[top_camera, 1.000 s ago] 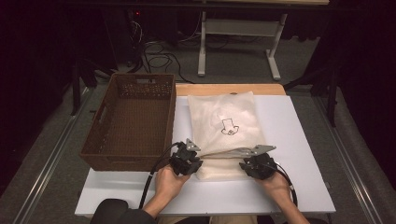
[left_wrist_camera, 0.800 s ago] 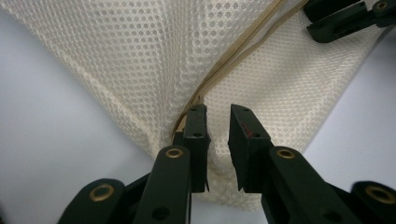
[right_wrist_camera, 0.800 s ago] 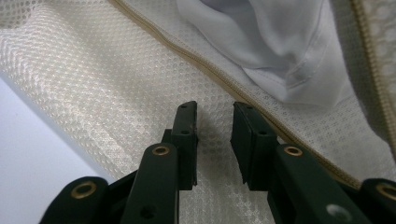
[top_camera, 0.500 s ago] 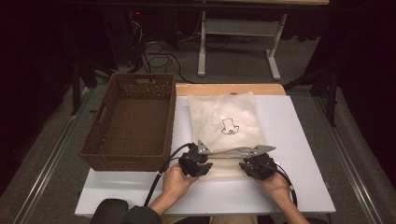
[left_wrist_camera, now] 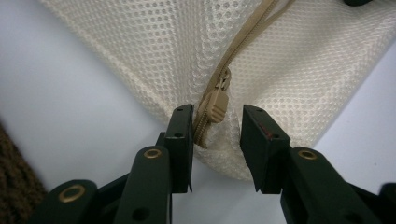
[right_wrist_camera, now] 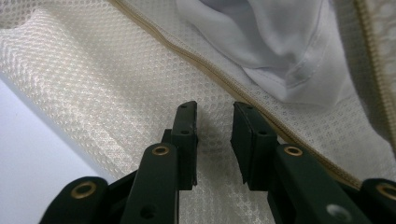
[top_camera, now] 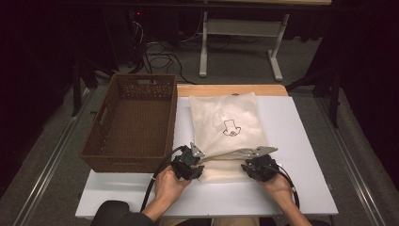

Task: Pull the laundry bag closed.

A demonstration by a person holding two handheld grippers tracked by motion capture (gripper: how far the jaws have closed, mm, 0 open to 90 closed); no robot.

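Observation:
A cream mesh laundry bag (top_camera: 226,122) lies flat on the white tabletop (top_camera: 301,188), with a small black hat print on it. My left gripper (top_camera: 202,164) is at the bag's near left corner. Its jaws (left_wrist_camera: 215,119) have just been opening and now stand apart, with the tan zipper pull (left_wrist_camera: 215,105) loose between them. My right gripper (top_camera: 246,164) is at the near right corner. Its jaws (right_wrist_camera: 214,116) are apart over the mesh beside the zipper track (right_wrist_camera: 210,70). A white garment (right_wrist_camera: 271,51) shows through the opening.
A brown wicker basket (top_camera: 127,162) stands to the left of the bag, close to my left gripper. The wooden table edge (top_camera: 230,89) runs behind the bag. Beyond it are a dark floor, cables and a desk frame (top_camera: 240,28).
My left hand has shifted slightly at the bag's near left corner. The right hand has kept still.

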